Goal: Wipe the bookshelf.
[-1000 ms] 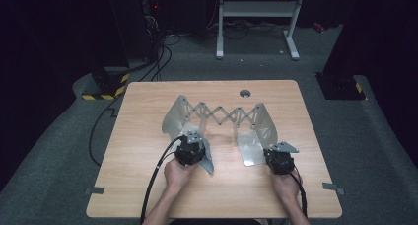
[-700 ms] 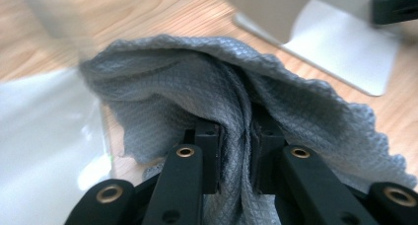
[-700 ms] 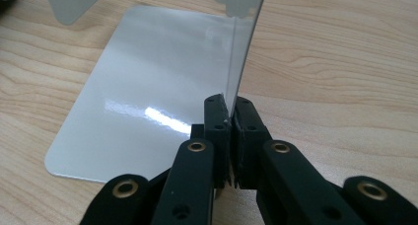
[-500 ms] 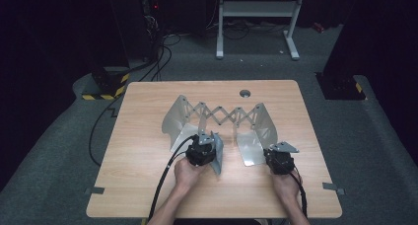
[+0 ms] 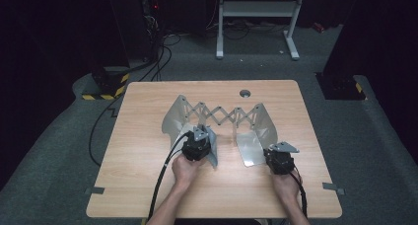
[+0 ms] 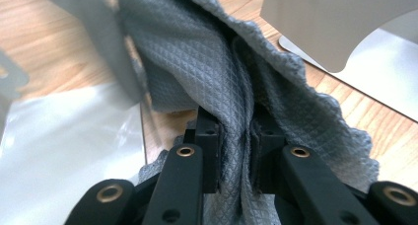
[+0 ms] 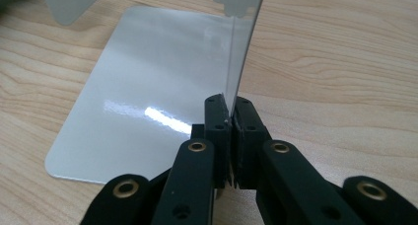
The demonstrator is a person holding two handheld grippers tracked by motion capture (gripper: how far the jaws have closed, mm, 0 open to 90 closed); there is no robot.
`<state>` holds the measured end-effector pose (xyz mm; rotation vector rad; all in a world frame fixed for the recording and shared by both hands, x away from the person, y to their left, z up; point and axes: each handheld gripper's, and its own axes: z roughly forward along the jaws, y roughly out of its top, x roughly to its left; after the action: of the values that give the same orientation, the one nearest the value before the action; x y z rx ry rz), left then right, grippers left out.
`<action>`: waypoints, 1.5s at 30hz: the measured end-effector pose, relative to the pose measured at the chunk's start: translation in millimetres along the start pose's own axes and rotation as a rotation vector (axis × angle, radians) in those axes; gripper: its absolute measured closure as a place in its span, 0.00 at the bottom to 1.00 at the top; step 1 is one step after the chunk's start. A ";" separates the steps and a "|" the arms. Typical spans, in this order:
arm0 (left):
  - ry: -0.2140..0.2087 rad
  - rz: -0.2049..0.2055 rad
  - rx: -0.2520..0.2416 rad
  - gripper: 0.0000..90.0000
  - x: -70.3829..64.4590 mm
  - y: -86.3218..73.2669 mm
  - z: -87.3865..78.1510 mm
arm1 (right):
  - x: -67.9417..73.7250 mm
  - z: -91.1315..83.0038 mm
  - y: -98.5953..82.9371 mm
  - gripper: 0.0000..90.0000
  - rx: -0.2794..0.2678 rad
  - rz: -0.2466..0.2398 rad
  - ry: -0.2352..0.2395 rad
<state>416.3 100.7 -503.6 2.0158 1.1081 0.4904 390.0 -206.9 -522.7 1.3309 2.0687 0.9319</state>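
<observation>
- Wiping step judged in hand: grey cloth [image 6: 207, 62] pinched in the left gripper [image 5: 198, 147], jaws nearly closed with only the fabric's thickness between them, cloth bunched upward in the left gripper view.
- Cloth held at the left half of the metal folding rack [image 5: 219, 119], near the middle of the table [image 5: 148, 185], against the rack's left flat plate [image 6: 59, 151].
- Right gripper [image 5: 279, 161] clamped tight on the thin upright metal panel [image 7: 241, 42], jaws closed onto its edge; right flat plate [image 7: 148, 92] lying on the wood just beside, toward the right edge of the table.
- Next move, as a judgement: drag of the cloth across the left panel with the pinch kept firm, and a steady right-hand hold so the scissor lattice neither folds nor slides.
- Against the frame one second earlier: left gripper and hand shifted rightward and slightly forward, now over the inner side of the left plate; right gripper in the same place, rack unmoved.
</observation>
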 end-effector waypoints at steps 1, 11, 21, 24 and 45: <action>0.005 -0.001 0.003 0.86 0.6 -0.8 -0.3 | 0.1 0.0 0.0 0.97 0.000 0.000 0.000; 0.056 -0.036 -0.011 0.87 10.0 3.0 -3.8 | 0.2 0.1 0.1 0.97 0.000 0.001 0.000; 0.068 -0.029 -0.045 0.87 7.4 16.5 -26.3 | 0.1 0.0 0.0 0.98 0.001 0.000 0.004; 0.057 -0.044 -0.051 0.87 7.2 17.9 -32.2 | 0.1 0.0 0.0 0.98 0.001 0.000 0.004; 0.040 -0.053 -0.099 0.87 4.9 38.2 -62.4 | 0.5 0.0 0.0 0.98 0.001 -0.001 0.003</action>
<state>399.7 119.8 -434.8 1.8932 1.1364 0.5499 389.7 -206.4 -522.7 1.3300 2.0721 0.9324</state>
